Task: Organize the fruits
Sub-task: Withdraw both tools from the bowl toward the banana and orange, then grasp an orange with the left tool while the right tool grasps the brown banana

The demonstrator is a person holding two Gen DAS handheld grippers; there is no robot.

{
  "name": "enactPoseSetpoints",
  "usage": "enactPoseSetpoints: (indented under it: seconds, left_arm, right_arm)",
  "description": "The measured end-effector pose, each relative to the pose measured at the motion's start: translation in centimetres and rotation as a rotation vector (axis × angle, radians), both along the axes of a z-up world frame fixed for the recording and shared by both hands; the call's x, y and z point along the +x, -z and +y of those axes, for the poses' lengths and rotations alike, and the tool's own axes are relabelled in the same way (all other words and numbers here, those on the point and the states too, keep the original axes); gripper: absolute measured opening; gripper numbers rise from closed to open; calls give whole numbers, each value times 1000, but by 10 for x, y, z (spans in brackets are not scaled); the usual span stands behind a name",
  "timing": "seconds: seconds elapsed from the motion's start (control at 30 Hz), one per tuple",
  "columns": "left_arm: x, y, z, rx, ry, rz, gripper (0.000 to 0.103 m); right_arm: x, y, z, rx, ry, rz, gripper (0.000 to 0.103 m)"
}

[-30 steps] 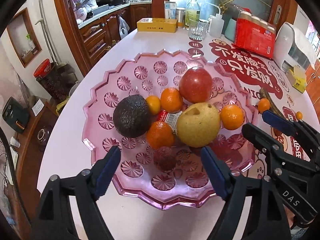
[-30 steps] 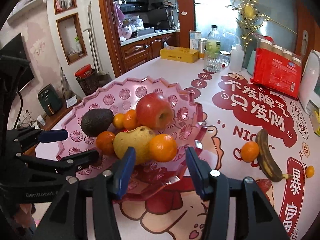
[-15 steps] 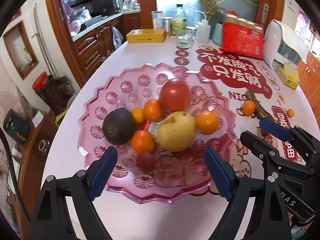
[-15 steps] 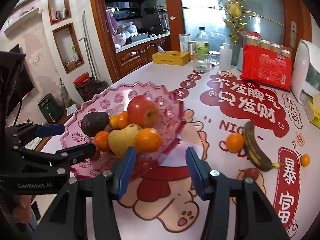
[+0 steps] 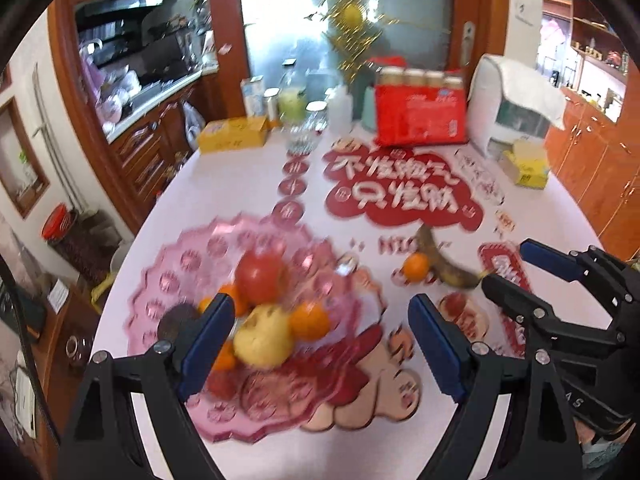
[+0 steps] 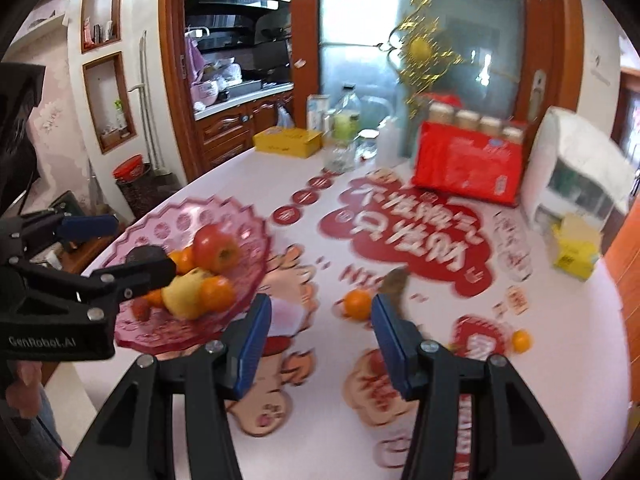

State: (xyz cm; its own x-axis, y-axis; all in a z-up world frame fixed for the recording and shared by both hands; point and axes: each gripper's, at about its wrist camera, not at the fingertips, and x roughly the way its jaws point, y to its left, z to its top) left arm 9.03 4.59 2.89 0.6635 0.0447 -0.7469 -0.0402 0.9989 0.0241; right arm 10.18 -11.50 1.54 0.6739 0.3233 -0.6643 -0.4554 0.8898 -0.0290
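A: Fruits fill the pink dish [image 5: 172, 280], which sits left of the left gripper [image 5: 316, 344]; a red apple [image 5: 261, 276], a yellow pear [image 5: 264, 338], an avocado [image 5: 176, 320] and several oranges are heaped at its middle, half behind the left finger [image 5: 208, 340].

B: And off the dish?

A: A banana [image 5: 444, 264] lies on the table [image 5: 224, 200] beyond the fingertips, its long axis running from far-left to near-right, stem end nearest the right gripper [image 6: 322, 332]; a loose orange [image 6: 358, 304] sits just beside it, between the right gripper's fingers in that view; a small orange [image 6: 522, 340] lies past the right finger, near the table edge.

B: The fingers themselves?

A: Both pairs spread wide, gripping nothing; the frames are smeared, so a reddish fruit [image 5: 454, 306] just beyond the left gripper's right finger may be a small apple.

B: Room to move?

A: Bare printed tabletop lies ahead of both grippers; a red pack [image 6: 468, 168], a yellow box [image 6: 288, 142] and bottles stand well beyond at the far edge.
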Motion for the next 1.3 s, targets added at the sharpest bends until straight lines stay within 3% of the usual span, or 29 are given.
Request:
enactPoseSetpoints:
  seconds: [0.27,0.47,0.7,0.97,1.13,1.3]
  left_arm:
    - [45,-46,-40,3,66,-53,88]
    - [78,-39,-64,62,67,-38,87]
    - [118,21,-65,106,-3,76,87]
    - [150,88,-74,73,-4,221,86]
    - [160,109,-77,48,3,271,80]
    - [168,121,-72,-12,0,305,74]
  right_arm:
    - [34,-50,-39,-73,67,-34,52]
    - [60,-56,-42,-106,84,-1,52]
    - [100,-3,-50,-96,90,126,52]
    - [131,82,-51,-100,42,302,52]
    - [140,118,-39,-106,-18,384,52]
    - [147,139,-28,-130,-41,410,52]
